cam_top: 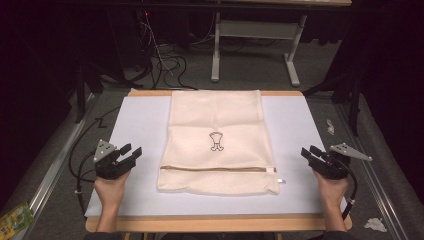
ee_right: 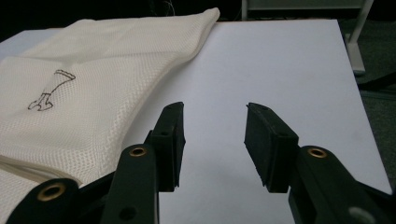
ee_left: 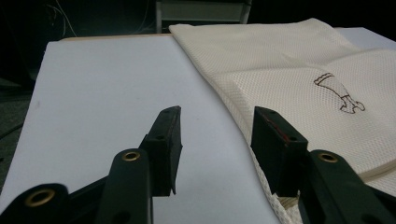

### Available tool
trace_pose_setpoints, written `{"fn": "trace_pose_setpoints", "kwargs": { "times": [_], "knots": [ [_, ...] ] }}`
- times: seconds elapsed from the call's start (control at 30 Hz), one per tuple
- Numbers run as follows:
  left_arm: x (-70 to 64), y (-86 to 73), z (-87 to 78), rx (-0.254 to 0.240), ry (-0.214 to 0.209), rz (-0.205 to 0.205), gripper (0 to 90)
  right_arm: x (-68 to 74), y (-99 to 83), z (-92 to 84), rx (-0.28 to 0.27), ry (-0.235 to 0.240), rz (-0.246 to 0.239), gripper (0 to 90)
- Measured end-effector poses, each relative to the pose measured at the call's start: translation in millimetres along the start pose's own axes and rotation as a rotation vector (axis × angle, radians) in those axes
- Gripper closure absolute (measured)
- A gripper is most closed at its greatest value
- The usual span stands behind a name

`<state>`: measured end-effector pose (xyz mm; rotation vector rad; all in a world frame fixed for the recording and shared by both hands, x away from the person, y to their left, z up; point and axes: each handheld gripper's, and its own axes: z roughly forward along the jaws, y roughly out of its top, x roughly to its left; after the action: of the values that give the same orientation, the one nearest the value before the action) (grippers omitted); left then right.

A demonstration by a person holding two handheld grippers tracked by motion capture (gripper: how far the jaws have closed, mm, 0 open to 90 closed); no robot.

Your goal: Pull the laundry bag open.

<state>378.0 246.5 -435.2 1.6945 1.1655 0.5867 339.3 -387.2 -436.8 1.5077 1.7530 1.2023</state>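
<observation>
A cream mesh laundry bag (cam_top: 216,140) lies flat in the middle of the white mat (cam_top: 140,125), with a small dark embroidered figure (cam_top: 216,141) at its centre and a zipper (cam_top: 220,169) across its near end. My left gripper (cam_top: 129,151) rests to the bag's left, open and holding nothing. My right gripper (cam_top: 308,151) rests to the bag's right, also open and holding nothing. In the left gripper view the bag (ee_left: 299,74) sits ahead right of the gripper (ee_left: 217,123). In the right gripper view the bag (ee_right: 88,79) sits left of the gripper (ee_right: 215,119).
The mat covers a wooden table (cam_top: 215,223). Beyond its far edge stand a grey table frame (cam_top: 255,45) and tangled cables (cam_top: 165,60) on the floor. Crumpled white scraps (cam_top: 375,224) lie at the right, a green packet (cam_top: 15,220) at the bottom left.
</observation>
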Motion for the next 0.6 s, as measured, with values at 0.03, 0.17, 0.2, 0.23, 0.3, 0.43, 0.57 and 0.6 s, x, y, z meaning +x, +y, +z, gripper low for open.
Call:
{"fn": "trace_pose_setpoints", "kwargs": {
  "times": [0.03,0.17,0.2,0.23,0.3,0.43,0.57,0.6],
  "knots": [
    [-0.3,-0.8,1.6,0.001,0.001,-0.002,53.2,-0.4,-0.4,1.6,0.0,-0.001,-0.012,58.7],
    [-0.3,-2.5,8.7,0.023,0.011,0.009,53.2,1.3,-3.7,7.2,0.016,-0.009,-0.011,58.8],
    [-0.2,-2.4,9.5,0.022,0.01,0.008,53.2,1.3,-4.6,9.2,0.018,-0.01,-0.014,58.8],
    [-0.2,-2.3,10.8,0.019,0.014,0.004,53.2,1.2,-5.0,10.4,0.021,-0.011,-0.018,58.8],
    [-0.1,-2.6,12.7,0.021,0.017,0.005,53.2,1.8,-5.3,12.7,0.028,-0.018,-0.02,58.7],
    [-1.2,-4.5,19.5,0.032,0.027,0.01,53.2,2.1,-5.6,17.2,0.046,-0.031,-0.019,58.6],
    [-0.1,-6.5,27.7,0.034,0.028,-0.004,53.2,0.6,-5.9,21.0,0.049,-0.037,-0.015,58.5],
    [0.7,-7.0,28.9,0.04,0.03,-0.003,53.2,0.3,-6.1,21.8,0.051,-0.038,-0.015,58.5]
  ]
}}
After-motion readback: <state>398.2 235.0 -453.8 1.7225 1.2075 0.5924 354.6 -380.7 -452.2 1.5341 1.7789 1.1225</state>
